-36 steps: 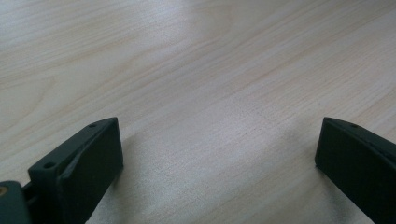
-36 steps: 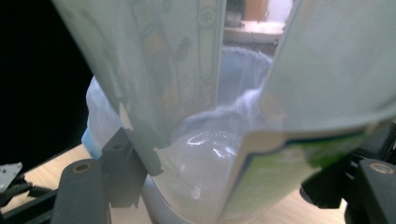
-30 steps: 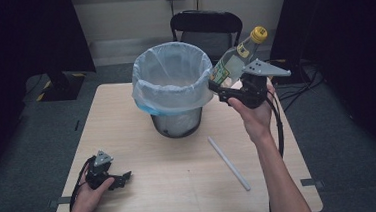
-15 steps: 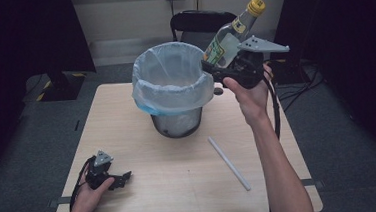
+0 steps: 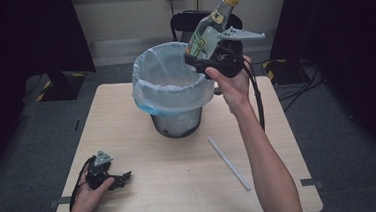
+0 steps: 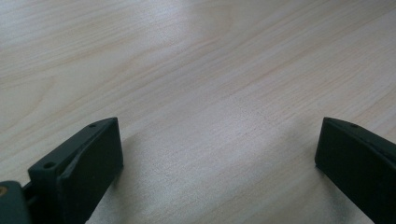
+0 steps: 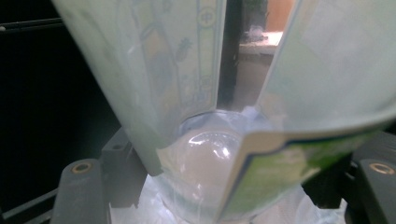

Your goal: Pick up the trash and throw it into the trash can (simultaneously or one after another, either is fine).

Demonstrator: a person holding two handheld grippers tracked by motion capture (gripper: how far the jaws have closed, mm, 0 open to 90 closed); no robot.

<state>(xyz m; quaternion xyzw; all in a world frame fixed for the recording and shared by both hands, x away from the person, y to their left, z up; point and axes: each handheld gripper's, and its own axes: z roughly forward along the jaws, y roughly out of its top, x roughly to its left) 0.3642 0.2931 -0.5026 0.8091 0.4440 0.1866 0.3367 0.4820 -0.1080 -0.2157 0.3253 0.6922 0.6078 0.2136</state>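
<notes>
Your right gripper (image 5: 207,63) sits upper centre of the high view, jaws clamped on the lower body of a clear bottle (image 5: 209,28) with a yellow cap and green label. The bottle tilts — cap toward the upper right, base at the back-right rim of the lined bin (image 5: 171,94). In the right gripper view the bottle (image 7: 205,116) fills the frame between the jaws, the white liner visible beneath it.

Your left gripper (image 5: 116,179) rests at the lower left of the high view on the table (image 5: 181,186), jaws apart with only bare wood between them in the left gripper view.

A white straw (image 5: 228,162) lies on the table right of centre — well apart from both grippers.
</notes>
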